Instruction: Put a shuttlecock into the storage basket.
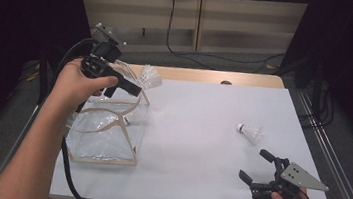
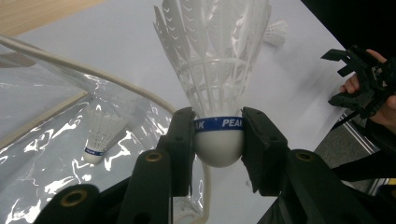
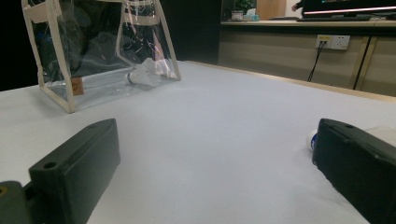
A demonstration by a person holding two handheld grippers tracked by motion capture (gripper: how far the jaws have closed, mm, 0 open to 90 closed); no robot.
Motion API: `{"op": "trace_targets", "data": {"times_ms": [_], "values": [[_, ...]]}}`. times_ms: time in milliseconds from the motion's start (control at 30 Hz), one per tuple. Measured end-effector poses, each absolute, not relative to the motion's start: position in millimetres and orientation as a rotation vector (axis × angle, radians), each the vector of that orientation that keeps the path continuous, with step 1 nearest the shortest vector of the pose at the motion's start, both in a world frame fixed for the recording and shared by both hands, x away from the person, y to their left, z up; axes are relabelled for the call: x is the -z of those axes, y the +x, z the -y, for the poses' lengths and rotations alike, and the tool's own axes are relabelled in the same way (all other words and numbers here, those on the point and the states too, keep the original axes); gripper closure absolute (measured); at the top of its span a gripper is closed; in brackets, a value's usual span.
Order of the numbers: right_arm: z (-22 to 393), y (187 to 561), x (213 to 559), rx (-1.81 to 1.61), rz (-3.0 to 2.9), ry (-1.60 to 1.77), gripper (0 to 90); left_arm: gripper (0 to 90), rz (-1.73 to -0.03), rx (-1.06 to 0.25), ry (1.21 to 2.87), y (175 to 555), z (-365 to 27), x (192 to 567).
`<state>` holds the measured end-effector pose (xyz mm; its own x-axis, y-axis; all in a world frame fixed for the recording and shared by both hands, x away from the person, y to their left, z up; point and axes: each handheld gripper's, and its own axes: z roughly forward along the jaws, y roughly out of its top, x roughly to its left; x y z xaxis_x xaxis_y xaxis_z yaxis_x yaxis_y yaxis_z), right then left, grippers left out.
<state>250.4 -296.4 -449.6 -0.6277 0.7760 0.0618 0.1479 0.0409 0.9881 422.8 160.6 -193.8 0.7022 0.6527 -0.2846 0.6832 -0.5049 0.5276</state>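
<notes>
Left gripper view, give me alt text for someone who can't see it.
Two black fingers clamp the white cork base of a white feather shuttlecock with a blue band, above the open top of a clear plastic bag with beige trim that holds another shuttlecock.

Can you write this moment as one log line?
left gripper: shut on held shuttlecock | over clear bag | right gripper: open, near table shuttlecock
</notes>
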Motion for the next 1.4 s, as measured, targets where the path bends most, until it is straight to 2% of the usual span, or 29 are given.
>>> {"op": "trace_targets", "data": {"times_ms": [1400], "values": [[297, 251, 450, -1.623, -1.823, 0.933, 0.6, 65.5, -1.085, 0.028, 2.248, 429, -187, 192]]}}
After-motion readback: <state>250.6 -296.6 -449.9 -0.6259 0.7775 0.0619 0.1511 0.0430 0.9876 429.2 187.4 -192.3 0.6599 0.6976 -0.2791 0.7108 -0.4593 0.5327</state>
